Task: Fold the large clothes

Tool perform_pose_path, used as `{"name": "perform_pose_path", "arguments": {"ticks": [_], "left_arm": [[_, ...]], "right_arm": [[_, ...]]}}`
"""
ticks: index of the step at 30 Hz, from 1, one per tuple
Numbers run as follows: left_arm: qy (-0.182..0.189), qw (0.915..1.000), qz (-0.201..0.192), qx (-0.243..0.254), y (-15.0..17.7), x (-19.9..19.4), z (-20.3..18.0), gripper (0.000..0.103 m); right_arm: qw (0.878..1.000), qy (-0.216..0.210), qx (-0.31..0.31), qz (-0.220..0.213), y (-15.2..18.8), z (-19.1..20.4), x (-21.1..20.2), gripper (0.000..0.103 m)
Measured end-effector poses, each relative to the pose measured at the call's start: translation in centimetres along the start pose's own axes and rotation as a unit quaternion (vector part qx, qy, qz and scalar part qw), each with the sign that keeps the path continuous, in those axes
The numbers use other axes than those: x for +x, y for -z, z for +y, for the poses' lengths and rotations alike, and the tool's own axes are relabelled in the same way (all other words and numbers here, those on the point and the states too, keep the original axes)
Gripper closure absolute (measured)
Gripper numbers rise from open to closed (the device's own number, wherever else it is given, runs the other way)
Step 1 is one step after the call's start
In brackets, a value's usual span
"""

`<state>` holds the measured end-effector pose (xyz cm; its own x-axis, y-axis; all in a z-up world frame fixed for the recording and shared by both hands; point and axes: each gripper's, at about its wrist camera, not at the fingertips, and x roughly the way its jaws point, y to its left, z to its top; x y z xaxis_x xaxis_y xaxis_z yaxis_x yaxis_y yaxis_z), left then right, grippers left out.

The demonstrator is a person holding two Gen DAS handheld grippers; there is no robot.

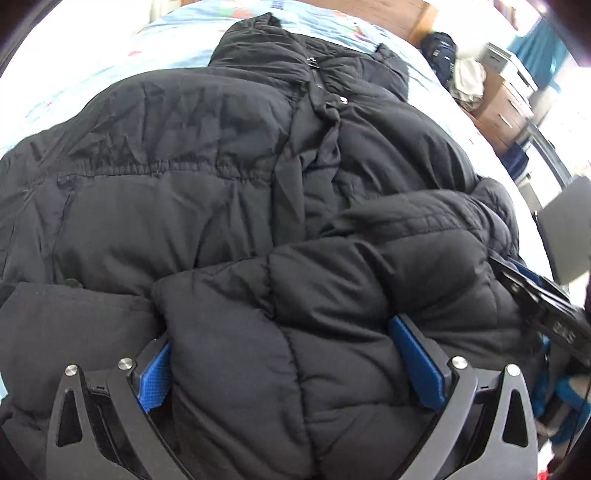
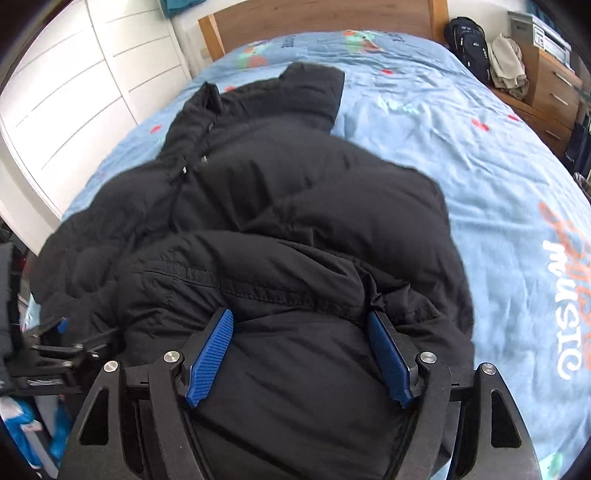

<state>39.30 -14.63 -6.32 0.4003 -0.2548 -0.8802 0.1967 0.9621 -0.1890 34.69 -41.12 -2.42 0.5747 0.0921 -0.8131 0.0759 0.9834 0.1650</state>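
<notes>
A large black puffer jacket (image 1: 229,155) lies on the blue bed, collar toward the headboard, zipper up; it also shows in the right wrist view (image 2: 303,184). Its lower hem is bunched and folded up over the body. My left gripper (image 1: 291,350) has its blue pads on either side of a thick puff of the hem, jaws wide around it. My right gripper (image 2: 299,354) holds another thick bunch of the hem between its blue pads. The right gripper shows at the left view's right edge (image 1: 543,299); the left gripper shows at the right view's left edge (image 2: 62,343).
The blue printed bedspread (image 2: 480,177) covers the bed, with a wooden headboard (image 2: 325,18) behind. White wardrobe doors (image 2: 74,92) stand to the left. A dark backpack (image 2: 467,44), pale clothes and a wooden drawer unit (image 2: 554,88) stand to the right.
</notes>
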Motion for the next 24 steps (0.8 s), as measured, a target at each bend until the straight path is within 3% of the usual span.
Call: {"name": "perform_pose_path", "arguments": {"ticks": [5,9,14,20,24], "left_arm": [[0.009,0.9998,0.006,-0.014,2.0,-2.2,1.4,0.0],[0.005,0.9994,-0.033,-0.006,3.7,-5.4,1.6,0.0],[-0.007,0.9998,0.017,-0.001,5.3,-4.0,1.9,0.0],[0.021,0.9993,-0.022,-0.02,7.1,-9.6,4.0,0.0],[0.028,0.9975,-0.044,-0.049,8.8,-13.2,8.1,0.0]], "right_arm": [[1.0,0.008,0.012,-0.005,0.7,0.0,-1.7,0.03],[0.999,0.005,0.004,-0.038,2.2,0.9,-5.5,0.03],[1.0,0.006,0.009,-0.019,5.7,1.1,-6.9,0.03],[0.999,0.022,0.04,-0.013,8.4,0.5,-9.9,0.03],[0.998,0.037,0.047,-0.023,9.8,1.2,-12.7,0.03]]}}
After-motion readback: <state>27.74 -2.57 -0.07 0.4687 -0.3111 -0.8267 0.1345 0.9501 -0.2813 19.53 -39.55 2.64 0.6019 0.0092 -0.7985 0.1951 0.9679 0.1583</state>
